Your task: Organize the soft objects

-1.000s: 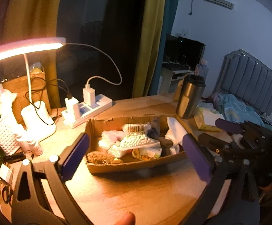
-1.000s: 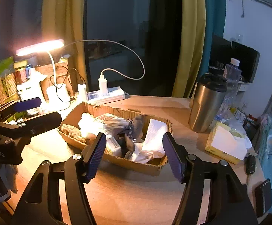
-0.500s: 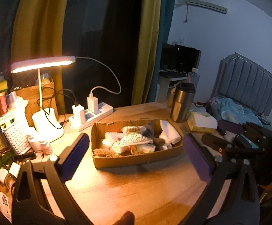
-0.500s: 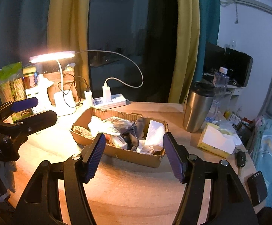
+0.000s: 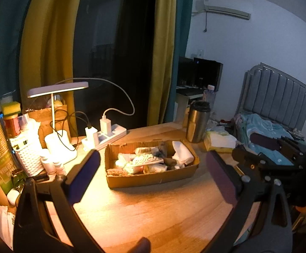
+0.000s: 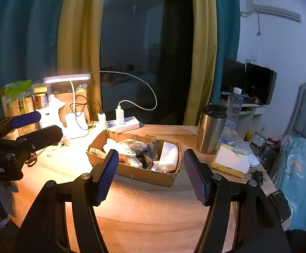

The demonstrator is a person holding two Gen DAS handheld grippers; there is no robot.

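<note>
Cardboard box (image 5: 153, 177) sits mid-bench (image 5: 153, 215) at your twelve o'clock, soft things (image 5: 146, 161) heaped inside (lamp (image 5: 58, 88) at ten). Your left gripper (image 5: 153, 177) and right gripper (image 6: 150, 174) both hang empty, fingers spread, well short of it, framing the box for a reach.

A: Count, desk surface?
B: One cardboard box (image 6: 148, 176), one steel tumbler (image 6: 210, 130), one desk lamp (image 6: 68, 79), one tissue pack (image 6: 231, 162).
A: Chargers in power strip (image 6: 124, 124)?
B: Two.
</note>
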